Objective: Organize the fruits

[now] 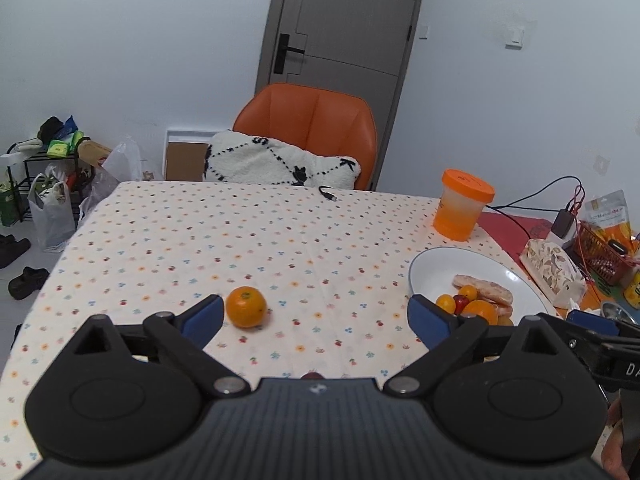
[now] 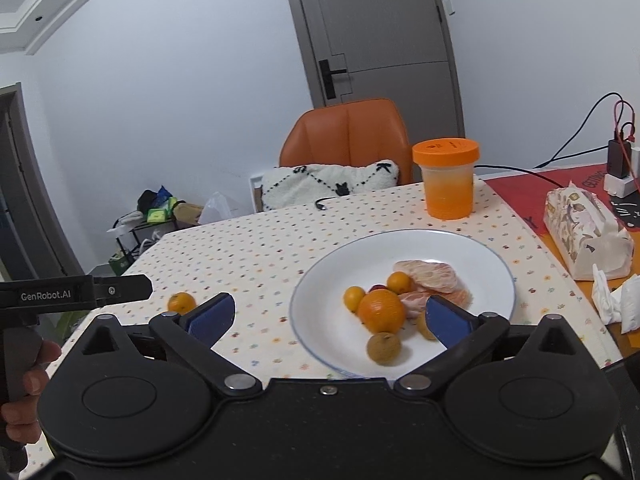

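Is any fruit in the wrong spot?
Yes. One orange sits alone on the tablecloth, apart from the white plate where the other fruits are piled. Nothing looks spilled or broken.

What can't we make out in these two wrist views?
- Left view: near part of the plate and its fruit, hidden behind the left gripper finger.
- Right view: peeled segments partly covered by the right gripper finger.
- Right view: lone orange small, half hidden by a finger.
- Both: cup contents unclear through its cloudy wall.
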Demonstrator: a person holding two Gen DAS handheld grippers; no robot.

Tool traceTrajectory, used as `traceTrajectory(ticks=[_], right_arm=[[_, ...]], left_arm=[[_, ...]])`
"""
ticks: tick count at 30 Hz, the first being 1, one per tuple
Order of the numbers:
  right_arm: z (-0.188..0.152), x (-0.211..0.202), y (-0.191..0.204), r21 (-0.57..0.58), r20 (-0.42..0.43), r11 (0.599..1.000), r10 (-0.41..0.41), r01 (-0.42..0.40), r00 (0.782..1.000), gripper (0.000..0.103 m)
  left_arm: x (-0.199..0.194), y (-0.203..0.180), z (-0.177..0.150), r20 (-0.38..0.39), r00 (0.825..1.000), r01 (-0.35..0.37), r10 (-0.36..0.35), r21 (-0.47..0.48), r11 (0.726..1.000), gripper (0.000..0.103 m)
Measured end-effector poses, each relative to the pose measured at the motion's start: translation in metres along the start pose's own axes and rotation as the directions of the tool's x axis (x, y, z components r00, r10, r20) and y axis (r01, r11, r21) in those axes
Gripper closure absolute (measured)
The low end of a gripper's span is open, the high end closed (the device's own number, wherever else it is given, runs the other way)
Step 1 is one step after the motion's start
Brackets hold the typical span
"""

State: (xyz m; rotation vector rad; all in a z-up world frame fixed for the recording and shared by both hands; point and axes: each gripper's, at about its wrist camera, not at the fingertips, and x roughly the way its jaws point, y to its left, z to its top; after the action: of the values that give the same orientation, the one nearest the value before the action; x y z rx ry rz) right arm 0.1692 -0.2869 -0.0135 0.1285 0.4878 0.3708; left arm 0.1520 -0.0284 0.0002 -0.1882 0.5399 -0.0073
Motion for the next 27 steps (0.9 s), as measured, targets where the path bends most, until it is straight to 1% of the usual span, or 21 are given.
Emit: traceTrajectory(ticks=[8, 12, 18, 21, 27], right_arm=[[-0.004, -0.004, 0.018, -0.018, -0.009, 0.999, 0.047, -0.047, 0.999, 0.000], [-0.005, -0.004, 0.027, -0.025, -0.011, 0.997, 0.072, -0.072, 0.997, 0.000], [-0.007, -0.002, 0.036, -0.030, -0.021, 0.995, 0.091, -0.091, 0.996, 0.000], [-0.009, -0.001, 0.041, -0.036, -0.027, 0.994, 0.097, -0.098, 0.995, 0.000], [-0.013, 0.007, 0.050, -0.041, -0.047, 0.993, 0.110, -0.112, 0.993, 0.000]], left_arm=[[-0.017, 0.020, -0.003, 0.007, 1.000, -0.020, 0.020, -0.026, 0.999, 0.005], [-0.024, 0.028, -0.004, 0.007, 1.000, -0.012, 0.012, -0.033, 0.999, 0.005], [-0.030, 0.034, -0.007, 0.003, 1.000, -0.007, 0.007, -0.015, 1.000, 0.005], [-0.031, 0.038, -0.010, -0.001, 1.000, -0.013, 0.013, -0.018, 1.000, 0.005], [-0.032, 0.050, -0.015, -0.013, 1.000, -0.004, 0.003, -0.031, 1.000, 0.005]])
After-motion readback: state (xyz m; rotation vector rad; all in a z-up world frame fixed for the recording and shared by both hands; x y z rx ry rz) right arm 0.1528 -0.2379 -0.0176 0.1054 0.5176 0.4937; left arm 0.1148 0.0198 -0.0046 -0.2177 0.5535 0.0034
